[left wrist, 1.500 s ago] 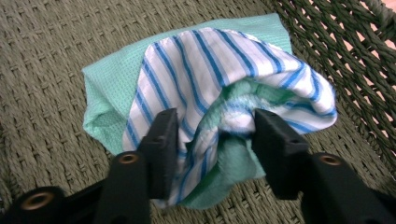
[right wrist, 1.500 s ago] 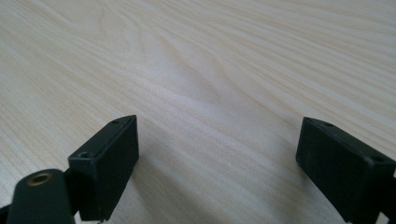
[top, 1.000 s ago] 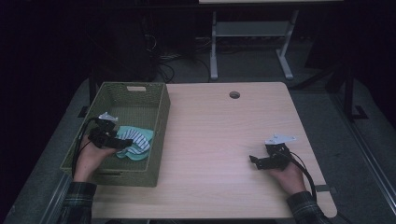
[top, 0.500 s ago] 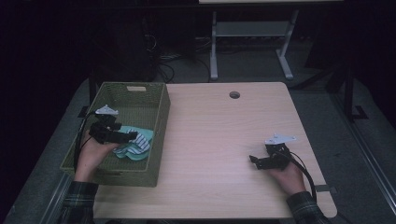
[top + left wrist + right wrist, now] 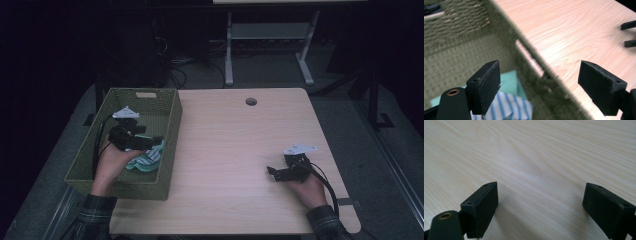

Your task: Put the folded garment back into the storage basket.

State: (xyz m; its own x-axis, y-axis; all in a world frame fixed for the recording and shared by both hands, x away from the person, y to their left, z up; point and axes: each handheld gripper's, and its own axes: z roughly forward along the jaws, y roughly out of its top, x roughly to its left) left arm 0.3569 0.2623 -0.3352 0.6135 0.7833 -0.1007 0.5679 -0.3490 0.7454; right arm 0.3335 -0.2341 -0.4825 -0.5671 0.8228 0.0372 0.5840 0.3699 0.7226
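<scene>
A green woven basket (image 5: 171, 131) stands at the table's left edge, with a teal and white striped cloth (image 5: 148, 158) lying inside it. My left gripper (image 5: 156, 142) hovers inside the basket just above the cloth, its jaws open and empty. In the left gripper view the left gripper (image 5: 539, 75) has the basket's wall (image 5: 531, 62) in front of its jaws, and the cloth (image 5: 506, 107) lies below the left jaw. My right gripper (image 5: 271, 172) rests low on the wooden table (image 5: 235, 145) at the right, and the right gripper (image 5: 541, 200) is open over bare wood.
A round cable hole (image 5: 251, 101) sits near the table's far edge. Beyond the table stand a metal desk frame (image 5: 230, 50) and loose cables (image 5: 175, 60) on the dark floor. The right gripper's jaws (image 5: 630, 33) appear far off in the left gripper view.
My left gripper has risen and shifted toward the basket's right wall, while the cloth stays in the basket. The right hand has kept still.
</scene>
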